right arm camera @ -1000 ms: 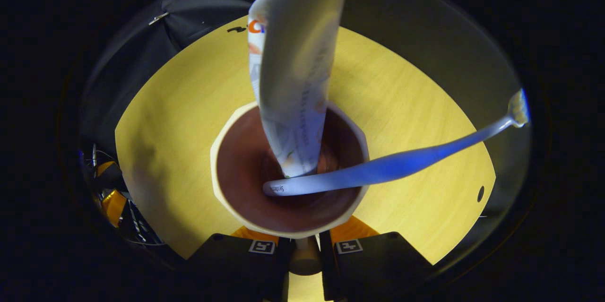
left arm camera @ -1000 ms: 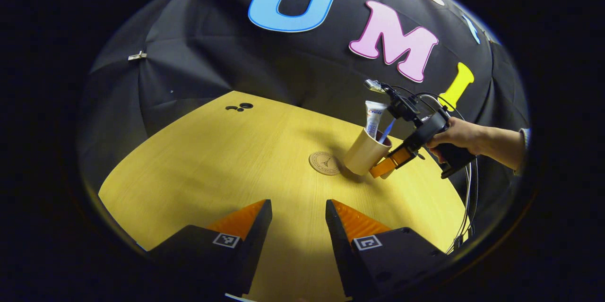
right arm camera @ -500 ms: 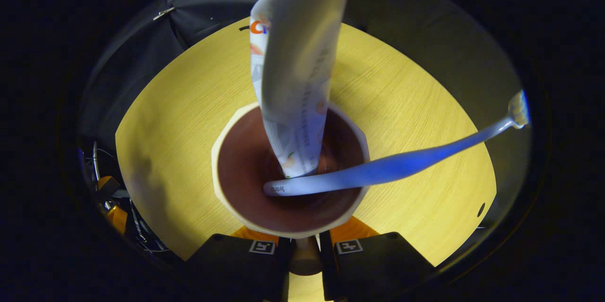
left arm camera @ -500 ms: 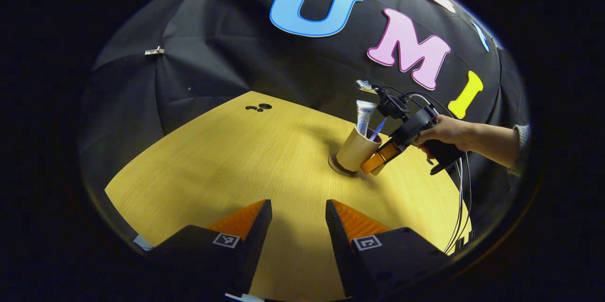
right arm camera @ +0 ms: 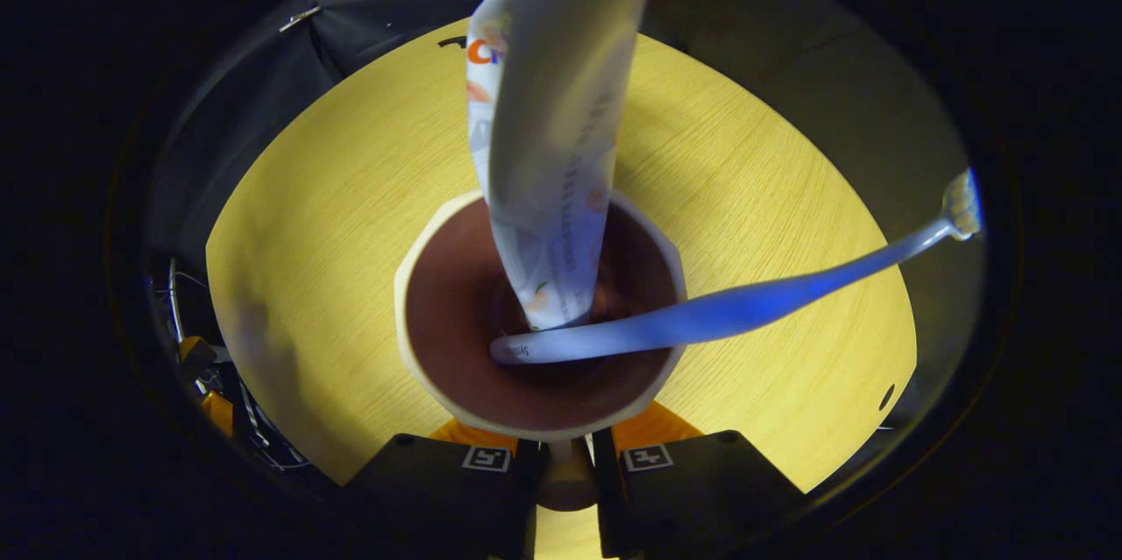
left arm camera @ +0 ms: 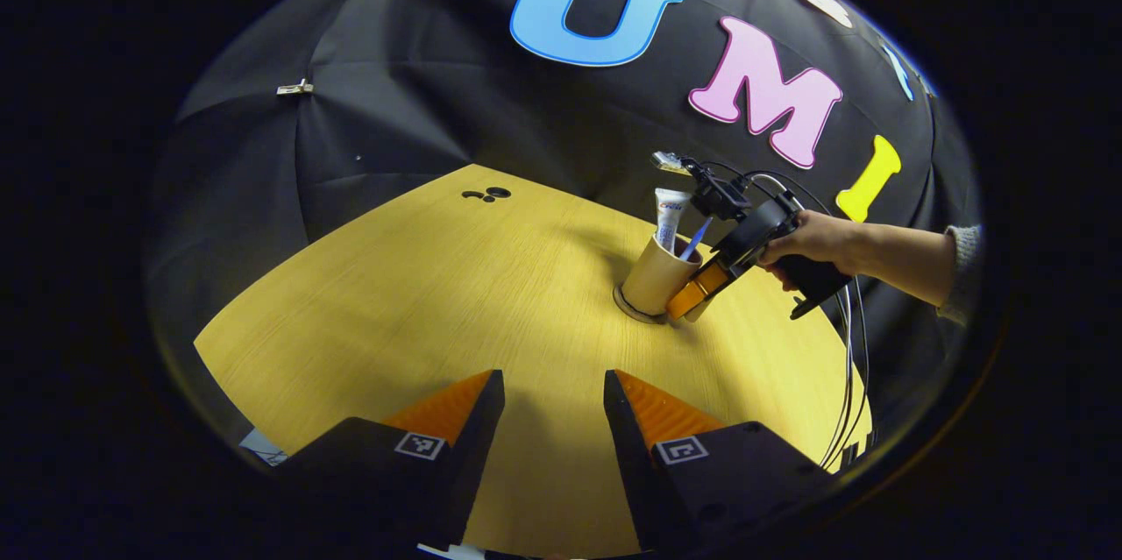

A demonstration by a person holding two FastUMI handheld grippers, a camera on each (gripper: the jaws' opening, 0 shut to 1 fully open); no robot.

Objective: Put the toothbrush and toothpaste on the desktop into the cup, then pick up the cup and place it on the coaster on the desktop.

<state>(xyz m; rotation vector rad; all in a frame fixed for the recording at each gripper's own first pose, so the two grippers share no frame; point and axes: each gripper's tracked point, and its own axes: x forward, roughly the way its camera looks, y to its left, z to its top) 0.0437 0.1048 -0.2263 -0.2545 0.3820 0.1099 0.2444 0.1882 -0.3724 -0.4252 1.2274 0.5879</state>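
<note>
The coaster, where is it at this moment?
In the left gripper view the coaster lies on the table right of centre, under the cup, which the right claw grips by its handle.

a yellow wood-grain table (left arm camera: 421,297) carries everything. well ahead of the left gripper (left arm camera: 545,407) and to its right, a round coaster (left arm camera: 628,308) lies flat on the wood, with the tan cup (left arm camera: 656,279) on it, leaning a little. far ahead, near the table's back edge, small dark holes (left arm camera: 488,193) mark the surface.
</note>
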